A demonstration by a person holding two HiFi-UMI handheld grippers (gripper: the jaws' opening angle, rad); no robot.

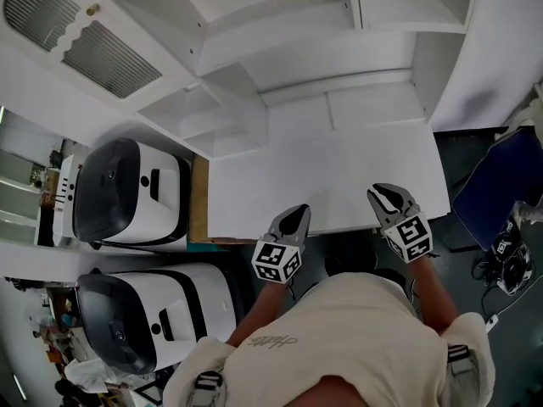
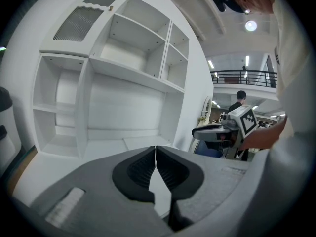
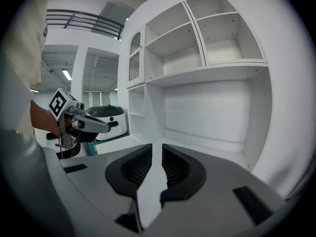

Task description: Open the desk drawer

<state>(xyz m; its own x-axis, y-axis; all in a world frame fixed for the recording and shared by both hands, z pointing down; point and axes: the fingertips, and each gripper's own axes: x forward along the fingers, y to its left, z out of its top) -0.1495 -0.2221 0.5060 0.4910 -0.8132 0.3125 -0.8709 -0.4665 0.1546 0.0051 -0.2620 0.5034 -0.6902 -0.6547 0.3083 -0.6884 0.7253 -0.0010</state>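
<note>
Because the drawer most likely hangs under the near edge of the white desk [image 1: 339, 159], where the desktop hides it from above (no view shows its front or a handle), both tools are held low at that edge, ready to drop below it. The left gripper [image 1: 293, 217] sits at the near left corner with its tips pressed together on nothing. The right gripper [image 1: 389, 196] is further right along the same edge, with a narrow gap between its pads and nothing in it. Neither touches the desk, so the pull appears not to have begun.

The desktop is bare and matte. An open-shelved hutch [image 1: 280, 24] rises at its far side, with a grille-fronted cabinet door [image 1: 81, 32] at far left. Two white dark-lidded machines [image 1: 127, 189] stand left of the desk, and a blue chair [image 1: 496, 181] stands right of it on the dark floor.
</note>
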